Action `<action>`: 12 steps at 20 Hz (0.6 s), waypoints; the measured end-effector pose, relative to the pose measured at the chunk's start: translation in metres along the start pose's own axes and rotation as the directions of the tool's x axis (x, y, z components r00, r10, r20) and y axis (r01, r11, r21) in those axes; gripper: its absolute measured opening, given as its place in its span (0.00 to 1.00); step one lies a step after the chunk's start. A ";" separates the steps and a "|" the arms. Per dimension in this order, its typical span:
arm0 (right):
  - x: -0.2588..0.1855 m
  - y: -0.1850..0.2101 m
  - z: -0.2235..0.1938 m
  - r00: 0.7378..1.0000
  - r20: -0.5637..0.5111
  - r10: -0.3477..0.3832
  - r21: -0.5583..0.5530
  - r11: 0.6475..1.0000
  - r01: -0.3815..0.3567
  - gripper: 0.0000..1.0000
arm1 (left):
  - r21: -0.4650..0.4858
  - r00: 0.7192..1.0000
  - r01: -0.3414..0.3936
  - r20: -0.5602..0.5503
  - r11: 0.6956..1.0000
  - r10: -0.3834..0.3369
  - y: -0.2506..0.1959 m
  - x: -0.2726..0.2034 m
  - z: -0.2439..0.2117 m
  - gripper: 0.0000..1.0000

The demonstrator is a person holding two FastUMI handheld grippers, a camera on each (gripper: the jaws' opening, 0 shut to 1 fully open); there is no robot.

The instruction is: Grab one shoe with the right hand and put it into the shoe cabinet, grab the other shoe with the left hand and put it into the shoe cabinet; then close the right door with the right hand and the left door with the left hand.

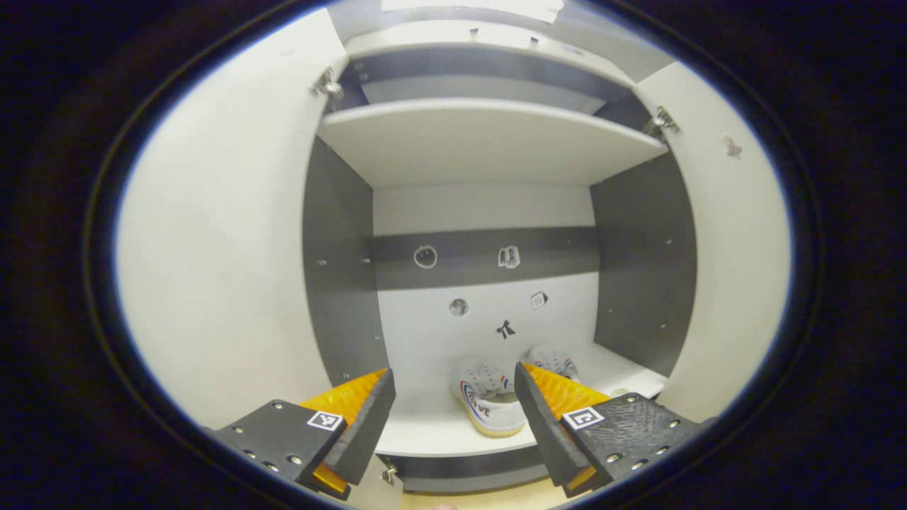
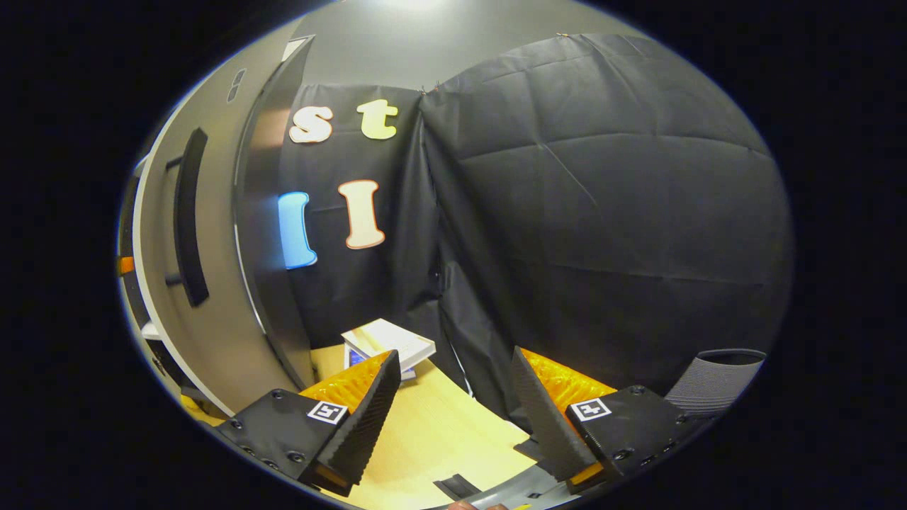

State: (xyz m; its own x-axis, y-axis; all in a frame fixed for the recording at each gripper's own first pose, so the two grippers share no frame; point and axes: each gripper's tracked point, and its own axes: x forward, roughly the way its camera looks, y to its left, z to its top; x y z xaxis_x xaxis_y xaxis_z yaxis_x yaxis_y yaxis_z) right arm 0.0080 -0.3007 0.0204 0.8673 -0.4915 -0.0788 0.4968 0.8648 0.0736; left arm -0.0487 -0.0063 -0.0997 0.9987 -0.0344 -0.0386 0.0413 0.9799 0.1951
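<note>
White cabinet [image 1: 489, 142] doors open; white canvas shoes [image 1: 492, 404] shelved inside; both hand-held grippers, left [image 1: 453, 418] and right [image 2: 450, 414], spread apart, empty; door-closing left.

On my left gripper [image 1: 453, 418] I see two wedge-shaped fingers [image 1: 368, 425] with ribbed inner faces, each bolted to a flat mounting plate [image 1: 280, 435]. The plates carry rows of round screw heads along their edges, and each bears a small square white marker with a blocky black pattern [image 1: 325, 420]. The plate on the other side has a rougher, textured surface. My right gripper [image 2: 453, 418] is built the same way: ribbed wedge fingers [image 2: 365, 425], flat plates [image 2: 631, 428] with screws at the corners, and a square black-and-white marker [image 2: 590, 409] on each plate.
</note>
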 end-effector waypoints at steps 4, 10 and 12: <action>-0.015 0.010 0.050 0.995 0.091 0.037 -0.018 0.999 -0.036 0.98 | -0.038 0.999 0.004 0.045 0.999 -0.002 0.000 -0.081 0.006 0.96; -0.031 0.023 0.104 0.983 0.168 0.075 0.007 0.997 -0.077 0.98 | -0.172 0.997 0.067 -0.027 0.983 -0.073 -0.016 -0.160 -0.029 0.96; -0.029 0.041 0.110 0.976 0.156 0.151 0.026 0.987 -0.157 0.93 | -0.167 0.992 0.107 -0.047 0.980 -0.116 -0.026 -0.193 -0.057 0.95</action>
State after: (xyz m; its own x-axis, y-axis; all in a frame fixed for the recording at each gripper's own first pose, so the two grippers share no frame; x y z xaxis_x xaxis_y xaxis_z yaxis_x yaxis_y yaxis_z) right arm 0.0063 -0.2625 0.1352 0.9267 -0.3651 0.0891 0.3551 0.9283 0.1107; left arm -0.2445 -0.0136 -0.1528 0.9845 -0.1386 -0.1071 0.1419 0.9896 0.0237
